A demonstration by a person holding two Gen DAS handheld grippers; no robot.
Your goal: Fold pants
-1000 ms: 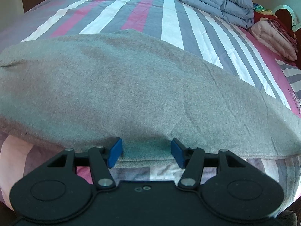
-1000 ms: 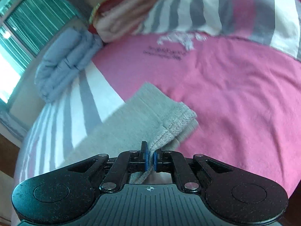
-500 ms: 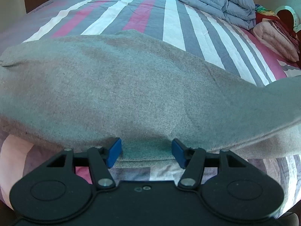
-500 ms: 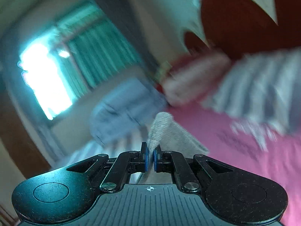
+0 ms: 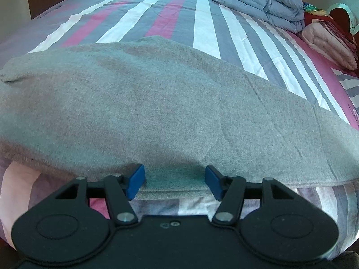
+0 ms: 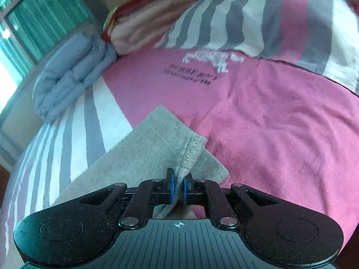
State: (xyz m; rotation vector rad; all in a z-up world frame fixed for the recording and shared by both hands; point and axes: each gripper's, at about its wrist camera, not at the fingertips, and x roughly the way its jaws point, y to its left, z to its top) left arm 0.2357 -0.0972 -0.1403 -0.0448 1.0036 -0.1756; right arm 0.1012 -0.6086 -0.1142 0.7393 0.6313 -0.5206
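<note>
Grey pants lie spread flat across the striped bed, filling the middle of the left wrist view. My left gripper is open, its blue pads either side of the pants' near edge, holding nothing. In the right wrist view the leg end of the pants lies on the pink part of the sheet. My right gripper is shut on the ribbed cuff, pinched between the blue pads just above the bed.
The bed sheet has grey, white and pink stripes. A folded blue-grey duvet and pink folded blankets sit at the far right. In the right wrist view a striped pillow lies beyond; a window with green curtains is at left.
My right gripper lifted the cuff up and swung, then came back down low over the pink sheet, still gripping it. The lifted leg seen at right has dropped flat. The left gripper stayed put.
</note>
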